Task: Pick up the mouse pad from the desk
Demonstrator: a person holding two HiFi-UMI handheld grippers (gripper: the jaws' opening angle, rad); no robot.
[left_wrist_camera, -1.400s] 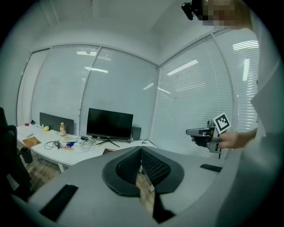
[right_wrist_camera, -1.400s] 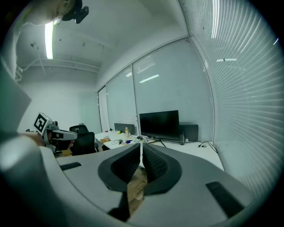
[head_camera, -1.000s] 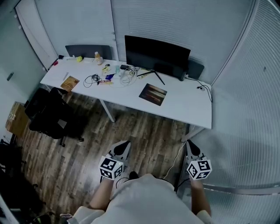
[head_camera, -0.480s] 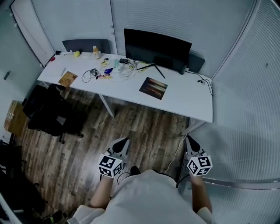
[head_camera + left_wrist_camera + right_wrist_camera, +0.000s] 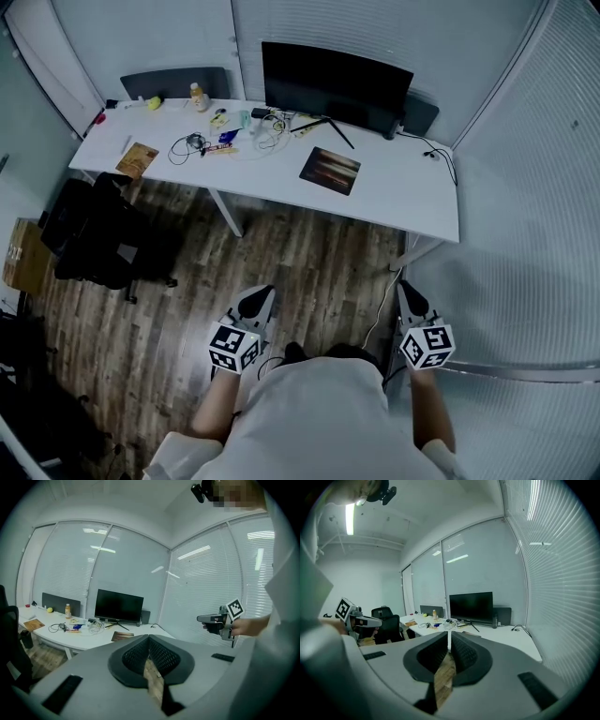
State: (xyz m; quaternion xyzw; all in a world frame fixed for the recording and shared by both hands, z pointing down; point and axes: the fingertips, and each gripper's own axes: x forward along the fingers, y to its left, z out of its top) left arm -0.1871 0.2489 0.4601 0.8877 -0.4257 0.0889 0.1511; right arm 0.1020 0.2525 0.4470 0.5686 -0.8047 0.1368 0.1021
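Clenching nothing, left gripper (image 5: pixel 266 292) and right gripper (image 5: pixel 404 287) hang well short of the mouse pad (image 5: pixel 330 171); only the right gripper view shows a ceiling lamp (image 5: pixel 349 517).

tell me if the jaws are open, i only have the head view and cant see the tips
observer: the left gripper is shut in its own view, jaws together with nothing between them.
operator: and the right one
observer: the right gripper is shut and empty too, going by its own view.
operator: is either one lined up with the mouse pad
observer: roughly. In the left gripper view the mouse pad sits just left of the jaw line, well beyond the tips, flat on the desk.
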